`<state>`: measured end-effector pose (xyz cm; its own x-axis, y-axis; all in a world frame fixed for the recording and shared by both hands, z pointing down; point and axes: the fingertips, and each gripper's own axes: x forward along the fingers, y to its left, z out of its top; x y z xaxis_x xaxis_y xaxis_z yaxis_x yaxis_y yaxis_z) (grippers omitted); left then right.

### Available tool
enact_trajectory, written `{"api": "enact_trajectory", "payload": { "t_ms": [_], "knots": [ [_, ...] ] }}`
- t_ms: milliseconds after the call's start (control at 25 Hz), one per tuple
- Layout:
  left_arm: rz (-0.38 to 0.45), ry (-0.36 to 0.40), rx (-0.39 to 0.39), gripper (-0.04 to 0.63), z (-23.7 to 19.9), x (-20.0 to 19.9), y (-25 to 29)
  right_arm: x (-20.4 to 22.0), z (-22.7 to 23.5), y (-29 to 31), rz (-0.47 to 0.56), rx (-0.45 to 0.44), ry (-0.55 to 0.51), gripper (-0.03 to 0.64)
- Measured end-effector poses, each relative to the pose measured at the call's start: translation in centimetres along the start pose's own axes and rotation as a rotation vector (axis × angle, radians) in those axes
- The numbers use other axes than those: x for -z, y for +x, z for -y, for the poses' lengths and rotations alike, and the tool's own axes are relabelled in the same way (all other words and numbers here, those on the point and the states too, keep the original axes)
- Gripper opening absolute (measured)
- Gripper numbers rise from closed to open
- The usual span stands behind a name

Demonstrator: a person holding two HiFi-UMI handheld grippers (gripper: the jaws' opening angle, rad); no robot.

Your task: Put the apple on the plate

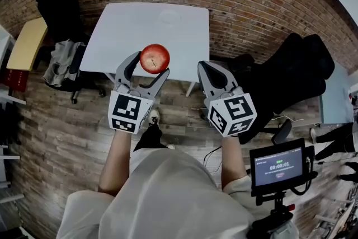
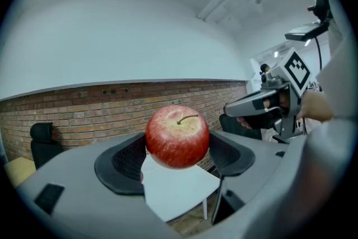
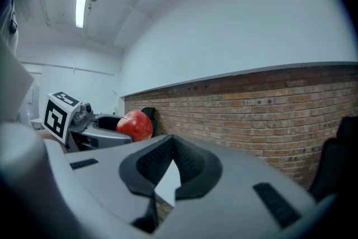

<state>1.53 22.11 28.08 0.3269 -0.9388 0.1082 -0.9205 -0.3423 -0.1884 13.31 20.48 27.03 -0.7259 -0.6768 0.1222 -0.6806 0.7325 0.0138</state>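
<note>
Left gripper view, left tool (image 2: 178,157) clamped on red apple (image 2: 178,134), stem up, right tool (image 3: 170,157) closed, empty

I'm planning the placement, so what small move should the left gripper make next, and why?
Probably carry the left gripper forward over the white table toward the plate. Its fingers are shut on the apple, which hangs in the air above the table's near edge, while the faint plate lies by the far edge.
</note>
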Motion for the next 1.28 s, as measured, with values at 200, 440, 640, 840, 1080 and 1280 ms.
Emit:
{"api": "enact_trajectory", "payload": {
  "t_ms": [200,440,640,840,1080,1280],
  "knots": [
    [-0.002,-0.006,0.009,0.359,-0.7,0.5,1.6,0.1,1.0,1.5,-0.006,-0.002,0.003,0.003],
    [-0.003,-0.025,0.030,0.359,-3.1,1.1,5.0,0.3,2.8,5.0,-0.028,0.019,0.008,0.003],
    [-0.008,-0.035,0.050,0.359,-5.2,1.9,8.4,0.4,5.0,8.3,-0.029,0.038,0.018,0.003],
    [-0.013,-0.043,0.065,0.359,-6.1,2.2,10.0,0.4,5.8,9.8,-0.033,0.048,0.022,0.003],
    [-0.051,-0.066,0.099,0.359,-9.3,4.1,14.3,0.8,8.2,14.9,-0.067,0.064,0.036,0.003],
    [-0.075,-0.080,0.123,0.359,-11.7,5.1,16.9,0.9,9.6,18.1,-0.094,0.083,0.052,0.003]
  ]
}}
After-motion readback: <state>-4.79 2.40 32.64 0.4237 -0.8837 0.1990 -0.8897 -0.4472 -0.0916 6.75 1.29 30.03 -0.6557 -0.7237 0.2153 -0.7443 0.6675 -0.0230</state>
